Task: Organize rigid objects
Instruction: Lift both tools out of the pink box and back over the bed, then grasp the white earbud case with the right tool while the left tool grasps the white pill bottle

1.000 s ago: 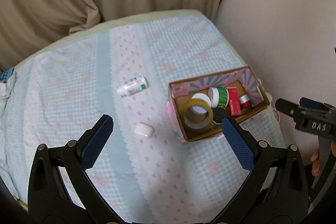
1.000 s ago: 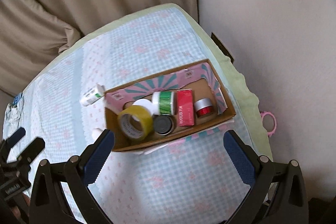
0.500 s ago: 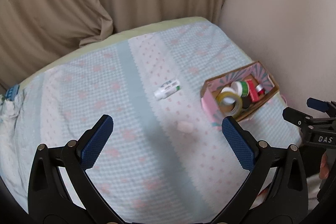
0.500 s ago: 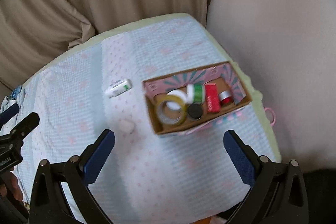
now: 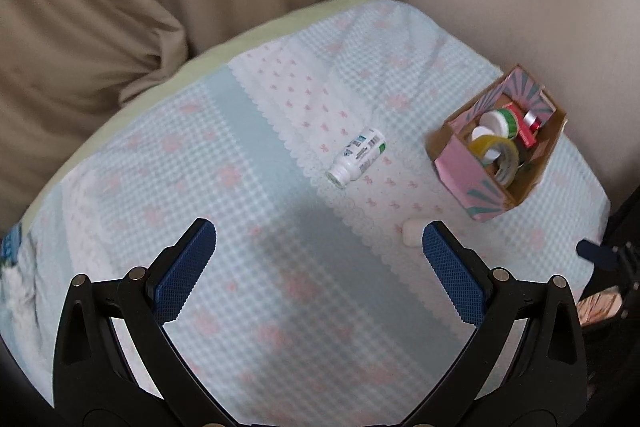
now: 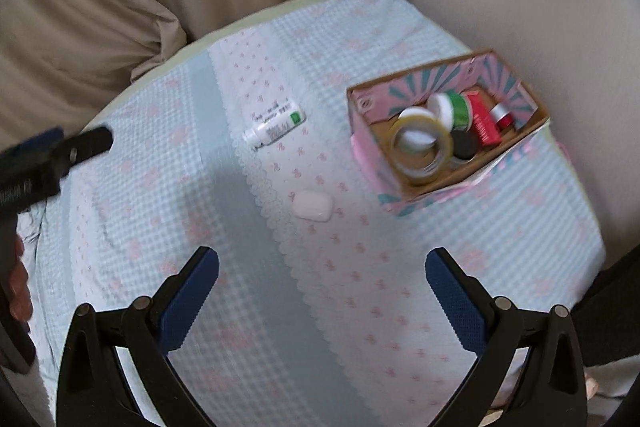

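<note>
Two items were loose on the cloth: bottle [image 6: 275,125] far, white case [image 6: 312,205] nearer, box [image 6: 440,187] right. Both grippers [image 5: 318,255] [image 6: 322,273] gaped empty (approach case square, pinch short sides).

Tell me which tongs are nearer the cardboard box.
Right. The right tongs hover off the box's near side; the left tongs hang far left, beyond the bottle.

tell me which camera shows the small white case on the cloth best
The right wrist view: the small white case lies fully in sight between the white bottle and the box. In the left wrist view the left gripper's finger partly hides it.
</note>
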